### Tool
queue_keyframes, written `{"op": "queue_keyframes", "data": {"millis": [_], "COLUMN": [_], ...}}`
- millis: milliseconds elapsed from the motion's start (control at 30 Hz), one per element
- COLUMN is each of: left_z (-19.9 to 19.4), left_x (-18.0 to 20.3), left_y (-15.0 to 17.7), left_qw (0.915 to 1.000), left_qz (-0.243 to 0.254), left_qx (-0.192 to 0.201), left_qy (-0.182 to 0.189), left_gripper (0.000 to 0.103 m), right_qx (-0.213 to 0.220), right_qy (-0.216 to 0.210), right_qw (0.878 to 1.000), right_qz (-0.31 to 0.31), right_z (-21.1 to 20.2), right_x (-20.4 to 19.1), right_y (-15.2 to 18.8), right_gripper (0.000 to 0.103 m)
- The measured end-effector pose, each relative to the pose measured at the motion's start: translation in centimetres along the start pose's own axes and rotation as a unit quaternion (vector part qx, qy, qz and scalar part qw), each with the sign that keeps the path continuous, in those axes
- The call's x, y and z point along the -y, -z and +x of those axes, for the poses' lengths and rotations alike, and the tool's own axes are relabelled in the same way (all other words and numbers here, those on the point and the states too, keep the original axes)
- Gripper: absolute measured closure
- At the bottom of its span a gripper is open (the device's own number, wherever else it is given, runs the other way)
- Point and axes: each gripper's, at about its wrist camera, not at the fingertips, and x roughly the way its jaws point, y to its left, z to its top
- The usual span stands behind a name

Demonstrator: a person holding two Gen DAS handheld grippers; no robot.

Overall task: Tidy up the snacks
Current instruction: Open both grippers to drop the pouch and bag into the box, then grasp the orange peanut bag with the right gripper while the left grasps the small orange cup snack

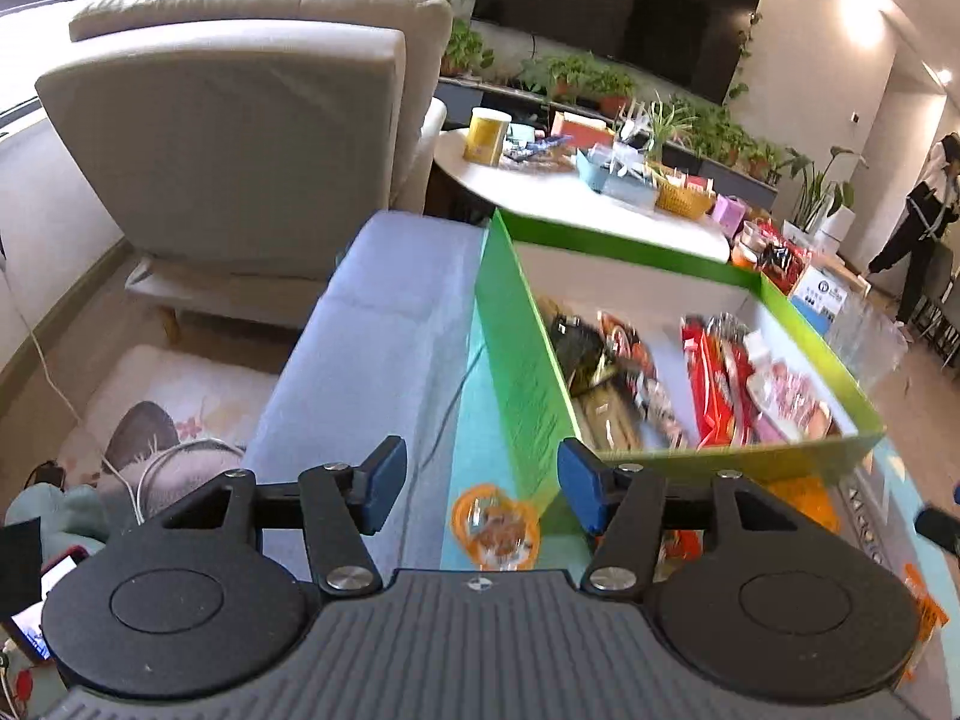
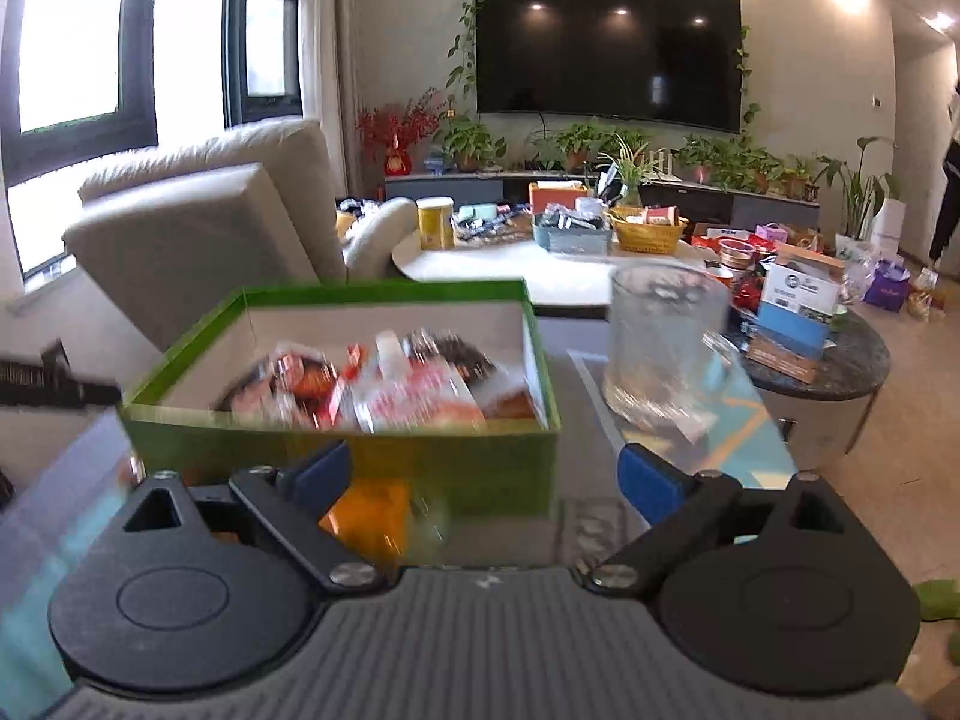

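Both the left gripper (image 1: pixel 474 483) and right gripper (image 2: pixel 485 477) stand wide and hold nothing, near the green box (image 2: pixel 336 450) edge. Labels are too blurred to read.

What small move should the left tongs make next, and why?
Probably lower the left tongs onto the orange-rimmed snack packet lying just outside the green box. The jaws are open and empty with the packet below the gap, and the other snacks already sit in the box.
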Motion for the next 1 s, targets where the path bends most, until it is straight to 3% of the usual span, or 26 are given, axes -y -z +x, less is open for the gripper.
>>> {"op": "queue_keyframes", "data": {"millis": [300,667,767,833,1000], "left_z": [1.4,3.0,2.9,2.8,1.7], "left_x": [1.1,1.7,1.9,2.1,1.7], "left_y": [1.9,2.5,2.6,2.8,3.3], "left_qw": [0.9985,0.9978,0.9972,0.9965,0.9974], "left_qz": [0.041,0.051,0.062,0.071,0.051], "left_qx": [-0.034,-0.041,-0.041,-0.043,-0.048], "left_qy": [0.015,0.002,-0.005,-0.004,0.013], "left_gripper": [0.05,0.051,0.061,0.077,0.078], "right_qx": [-0.085,-0.105,-0.101,-0.103,-0.098], "right_qy": [-0.013,-0.011,-0.01,-0.008,-0.001], "right_qw": [0.996,0.994,0.995,0.995,0.995], "right_qz": [-0.016,-0.001,0.004,0.006,0.02], "right_z": [0.2,1.8,1.5,1.3,0.6], "right_x": [1.3,1.2,1.4,1.4,1.4], "right_y": [5.1,5.2,5.6,5.8,5.5], "right_gripper": [0.024,0.024,0.024,0.024,0.024]}}
